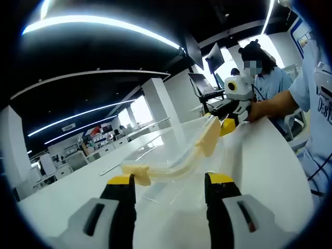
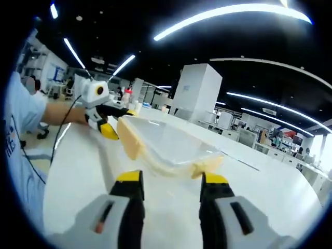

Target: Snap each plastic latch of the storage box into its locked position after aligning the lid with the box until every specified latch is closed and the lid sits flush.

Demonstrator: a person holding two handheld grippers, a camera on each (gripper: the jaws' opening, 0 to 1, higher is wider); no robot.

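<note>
We have the clear plastic storage box [image 1: 176, 150] lying on the white table [image 1: 270, 166] between the two grippers, its transparent lid [image 2: 171, 140] on top and cream-yellow plastic latches at the ends. In the left gripper view one cream latch [image 1: 136, 174] sits just ahead of the jaw tips and another [image 1: 210, 136] stands up at the far end. In the right gripper view the near latch [image 2: 206, 167] lies just off the jaw tips and the far one [image 2: 129, 137] beside the other tool.

Handling, as we judge it: thin, light and slippery, likely to skate on the smooth table under a one-sided push. The walls look flexible, the latch hinges stiff until they click. Best press each latch on its outer flap, with the opposite end braced.

The left gripper [image 1: 170, 187] has its black, yellow-tipped jaws spread wide, holding nothing, the near latch just beyond them; whether it touches we cannot tell. The right gripper [image 2: 171, 181] stands likewise parted and empty, facing its own end.
</note>
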